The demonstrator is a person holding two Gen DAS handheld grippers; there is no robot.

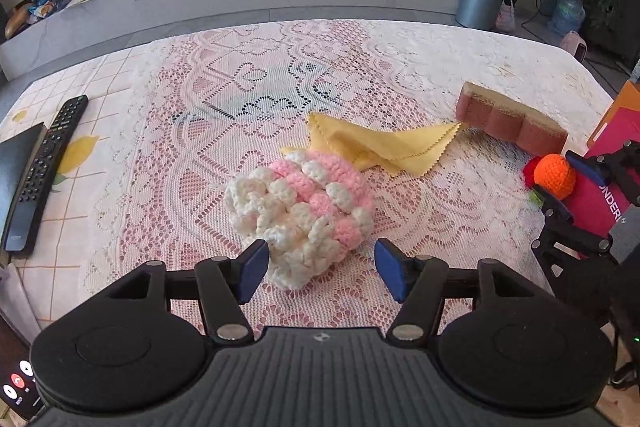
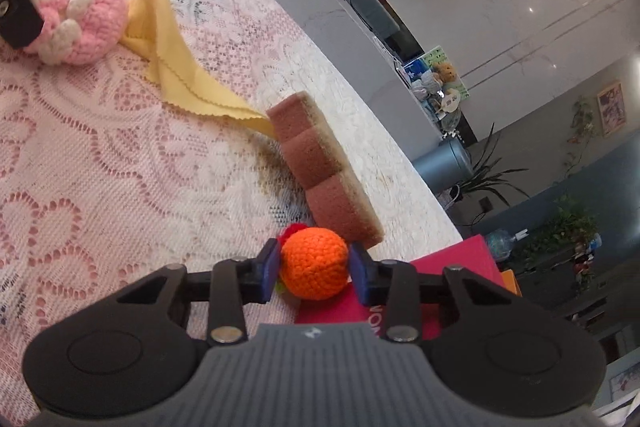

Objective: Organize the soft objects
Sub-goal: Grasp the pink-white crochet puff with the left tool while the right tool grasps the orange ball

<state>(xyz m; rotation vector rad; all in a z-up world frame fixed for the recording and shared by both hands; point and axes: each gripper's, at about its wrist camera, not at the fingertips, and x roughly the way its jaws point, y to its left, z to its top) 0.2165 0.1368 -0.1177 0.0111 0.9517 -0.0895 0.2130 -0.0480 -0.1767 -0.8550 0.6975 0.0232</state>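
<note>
Right tool (image 2: 314, 273) gripping orange crochet ball (image 2: 314, 267), hovering over pink box (image 2: 452, 263) for likely drop-in. Left tool (image 1: 322, 271) gaping wide, framing pink-white crochet piece (image 1: 300, 219) on surface (image 1: 160, 131).

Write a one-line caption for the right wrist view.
Right tongs shut on an orange crochet ball, sponge and yellow cloth on the lace tablecloth beyond.
</note>
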